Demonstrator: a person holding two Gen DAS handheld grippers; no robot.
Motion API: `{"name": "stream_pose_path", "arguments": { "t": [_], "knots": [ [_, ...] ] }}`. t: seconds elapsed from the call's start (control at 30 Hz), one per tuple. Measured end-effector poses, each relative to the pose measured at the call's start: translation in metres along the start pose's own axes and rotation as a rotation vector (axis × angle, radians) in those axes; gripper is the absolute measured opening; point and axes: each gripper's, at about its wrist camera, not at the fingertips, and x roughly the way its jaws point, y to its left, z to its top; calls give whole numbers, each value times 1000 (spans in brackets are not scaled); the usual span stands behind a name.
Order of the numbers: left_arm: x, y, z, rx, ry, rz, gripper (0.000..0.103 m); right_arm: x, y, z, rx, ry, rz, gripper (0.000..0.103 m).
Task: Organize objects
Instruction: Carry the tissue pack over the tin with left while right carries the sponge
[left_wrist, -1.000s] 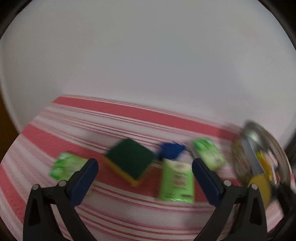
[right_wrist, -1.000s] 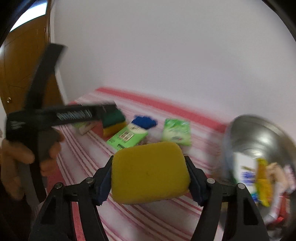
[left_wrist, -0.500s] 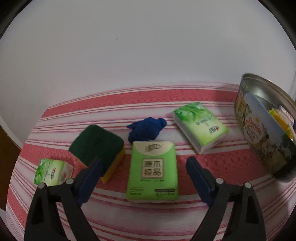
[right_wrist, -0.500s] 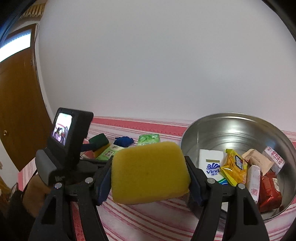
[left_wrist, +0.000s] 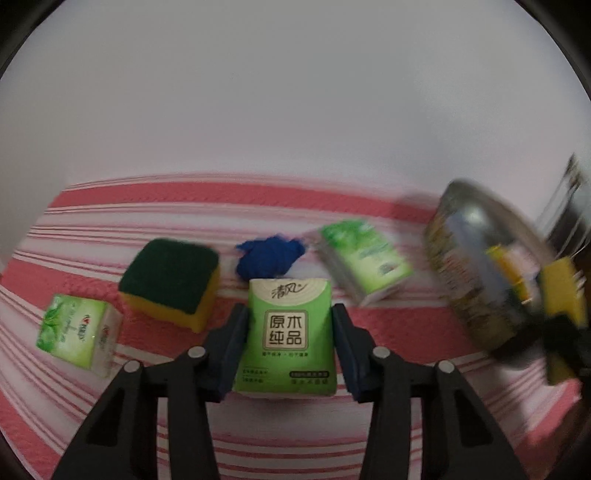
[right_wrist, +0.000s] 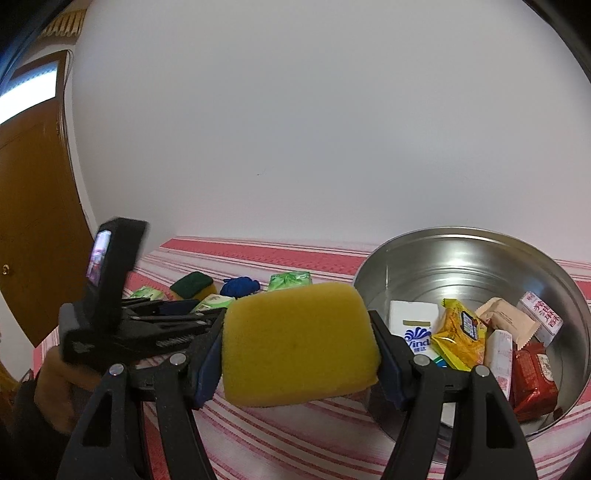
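Note:
A green tissue pack (left_wrist: 290, 332) lies on the red-striped cloth (left_wrist: 295, 435), and my left gripper (left_wrist: 290, 314) is closing on it, the blue pads touching both its sides. My right gripper (right_wrist: 297, 332) is shut on a yellow sponge (right_wrist: 295, 339), held above the cloth just left of the round metal tin (right_wrist: 461, 236). In the left wrist view that sponge (left_wrist: 561, 291) shows blurred beside the tin (left_wrist: 461, 295). The tin holds several snack packets and a white tissue pack (right_wrist: 413, 325).
Around the gripped pack lie a green-topped yellow sponge (left_wrist: 173, 273), a blue cloth (left_wrist: 269, 254) and two more green tissue packs (left_wrist: 365, 258) (left_wrist: 77, 332). A white wall rises behind the cloth. A brown door (right_wrist: 33, 221) stands at the left. A hand (right_wrist: 55, 387) holds the left gripper.
The left gripper came forward and down over the middle tissue pack and its jaws narrowed onto it. The right gripper swung with the yellow sponge toward the tin.

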Motion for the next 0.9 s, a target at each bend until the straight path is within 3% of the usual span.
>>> {"name": "stream_pose_path", "arguments": {
  "t": [0.1, 0.23, 0.47, 0.7, 0.9],
  "knots": [
    [-19, -7, 3, 16, -84, -64, 45, -2, -4, 2, 11, -27, -11, 72],
    [-33, -15, 2, 44, -161, -48, 45, -9, -10, 3, 26, -68, -26, 72],
    [-51, -17, 5, -25, -291, -70, 45, -35, -20, 12, -45, -188, -136, 72],
    [-49, -62, 8, 12, -324, -46, 45, -51, -59, 24, -36, -260, -231, 72],
    [-44, -103, 10, 34, -302, -49, 45, -56, -108, 27, -44, -253, -327, 72]
  ]
}}
